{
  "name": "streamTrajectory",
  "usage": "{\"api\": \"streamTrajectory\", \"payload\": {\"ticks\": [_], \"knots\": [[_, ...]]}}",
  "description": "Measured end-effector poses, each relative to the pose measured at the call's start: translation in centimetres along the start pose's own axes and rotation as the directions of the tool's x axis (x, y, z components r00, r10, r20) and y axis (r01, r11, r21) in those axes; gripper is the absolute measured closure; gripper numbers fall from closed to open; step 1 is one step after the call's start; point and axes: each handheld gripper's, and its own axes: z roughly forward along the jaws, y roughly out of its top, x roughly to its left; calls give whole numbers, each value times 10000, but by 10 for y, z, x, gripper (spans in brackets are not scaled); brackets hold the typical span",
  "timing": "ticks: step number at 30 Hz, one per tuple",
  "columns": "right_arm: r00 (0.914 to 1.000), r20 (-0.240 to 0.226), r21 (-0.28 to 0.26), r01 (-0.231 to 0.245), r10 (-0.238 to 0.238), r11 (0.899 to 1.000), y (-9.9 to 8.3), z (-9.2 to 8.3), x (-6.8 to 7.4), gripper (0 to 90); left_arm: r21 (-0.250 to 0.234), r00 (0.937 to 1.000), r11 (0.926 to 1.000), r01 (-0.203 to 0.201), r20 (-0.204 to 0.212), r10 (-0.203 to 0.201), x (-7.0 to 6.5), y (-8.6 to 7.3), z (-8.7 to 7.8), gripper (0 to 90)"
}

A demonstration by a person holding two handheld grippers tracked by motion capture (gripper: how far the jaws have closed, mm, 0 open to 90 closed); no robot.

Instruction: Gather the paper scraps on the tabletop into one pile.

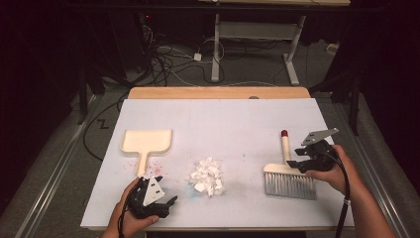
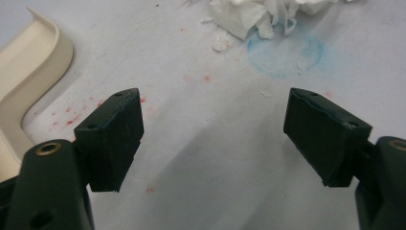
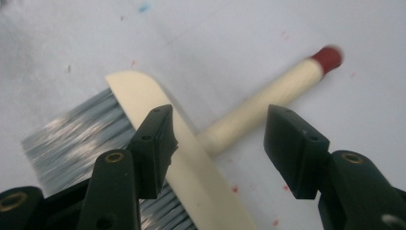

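My L gripper (image 2: 214, 139) nearest cam, jaws wide, empty, by dustpan (image 1: 146, 141); R gripper (image 3: 218, 143) part-open over brush (image 3: 191, 163) handle, nothing gripped; paper scraps (image 1: 208, 176) between.

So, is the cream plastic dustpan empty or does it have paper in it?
Empty: the cream plastic dustpan shows a bare tray.

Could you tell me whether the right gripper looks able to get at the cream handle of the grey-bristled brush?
Probably yes: the right gripper is open just above the cream handle, nothing between.
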Motion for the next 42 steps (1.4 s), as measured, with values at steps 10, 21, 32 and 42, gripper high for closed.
{"api": "streamTrajectory", "payload": {"ticks": [10, 21, 32, 42], "knots": [[9803, 1951, -3453, 979, -306, 9334, -4, -33, 38, 336, -123, 10000, 9999, 33, -29, -33, 1, 0, -2, 208], [9564, 2569, -4775, 3, 1393, 8786, -56, -36, 69, 234, -262, 9996, 9993, 275, -94, -277, 1, 0, -4, 207], [9537, 2723, -5090, 301, 1278, 8602, -69, -37, 87, 217, -543, 9985, 9982, 265, -466, -290, -3, 0, -10, 191], [9534, 2889, -4768, 645, 870, 8767, -65, -30, 90, 217, -585, 9979, 9977, 349, -531, -380, 0, -1, -9, 191]]}}
